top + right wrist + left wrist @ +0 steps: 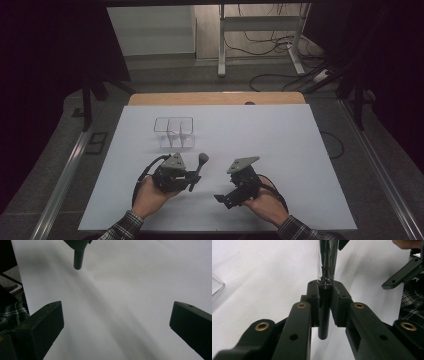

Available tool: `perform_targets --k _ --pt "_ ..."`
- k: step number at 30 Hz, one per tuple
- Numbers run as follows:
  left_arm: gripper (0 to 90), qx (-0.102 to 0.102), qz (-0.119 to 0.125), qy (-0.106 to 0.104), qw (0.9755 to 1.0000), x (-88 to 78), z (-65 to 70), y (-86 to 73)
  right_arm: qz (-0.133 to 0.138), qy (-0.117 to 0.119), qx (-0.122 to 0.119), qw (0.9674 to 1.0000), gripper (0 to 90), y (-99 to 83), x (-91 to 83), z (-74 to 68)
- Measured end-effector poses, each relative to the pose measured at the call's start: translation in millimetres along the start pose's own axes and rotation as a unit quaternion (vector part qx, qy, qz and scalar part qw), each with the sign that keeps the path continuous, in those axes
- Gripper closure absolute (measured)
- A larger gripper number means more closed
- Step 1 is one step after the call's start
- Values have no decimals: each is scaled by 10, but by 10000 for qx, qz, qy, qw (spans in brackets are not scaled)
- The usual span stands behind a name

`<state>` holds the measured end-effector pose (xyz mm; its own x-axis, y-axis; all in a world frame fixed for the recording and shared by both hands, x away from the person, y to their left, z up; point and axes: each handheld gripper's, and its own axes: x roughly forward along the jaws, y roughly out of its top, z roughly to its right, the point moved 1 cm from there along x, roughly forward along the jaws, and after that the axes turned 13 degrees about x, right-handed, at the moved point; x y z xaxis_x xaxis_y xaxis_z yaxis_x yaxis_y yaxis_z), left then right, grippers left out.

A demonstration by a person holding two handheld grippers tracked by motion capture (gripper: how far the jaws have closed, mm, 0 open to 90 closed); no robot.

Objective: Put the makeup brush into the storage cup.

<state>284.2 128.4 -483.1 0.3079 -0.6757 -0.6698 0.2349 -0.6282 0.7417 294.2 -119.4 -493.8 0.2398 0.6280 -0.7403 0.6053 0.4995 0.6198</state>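
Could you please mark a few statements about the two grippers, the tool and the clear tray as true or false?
1. The left gripper is clamped on a tool with a black handle and shiny metal shaft. True.
2. The right gripper holds the same tool. False: its jaws stand wide apart with nothing between them.
3. A clear tray sits on the white table cover beyond the grippers. True.
4. The tool lies inside the clear tray. False: it is in the left gripper, apart from the tray.
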Motion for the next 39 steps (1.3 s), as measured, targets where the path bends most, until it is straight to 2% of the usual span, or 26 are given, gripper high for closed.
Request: perform_targets --k 6,11,18,31,39 --pt "782 -45 52 67 10000 -43 -33 -27 -72 -111 -49 9999 0 -21 -11 26" --pt "782 -115 104 97 9998 -78 -62 -49 52 -175 -42 9998 0 -23 -44 33" --pt "782 -230 211 134 9994 -118 -104 -84 56 -323 -98 9994 0 -69 -77 67" --pt "781 -411 395 216 9981 -166 -159 -131 15 -388 -29 9992 0 -155 -143 128" --pt "781 -531 500 186 9972 -178 -185 -160 53 -418 99 9991 0 -203 -213 177"
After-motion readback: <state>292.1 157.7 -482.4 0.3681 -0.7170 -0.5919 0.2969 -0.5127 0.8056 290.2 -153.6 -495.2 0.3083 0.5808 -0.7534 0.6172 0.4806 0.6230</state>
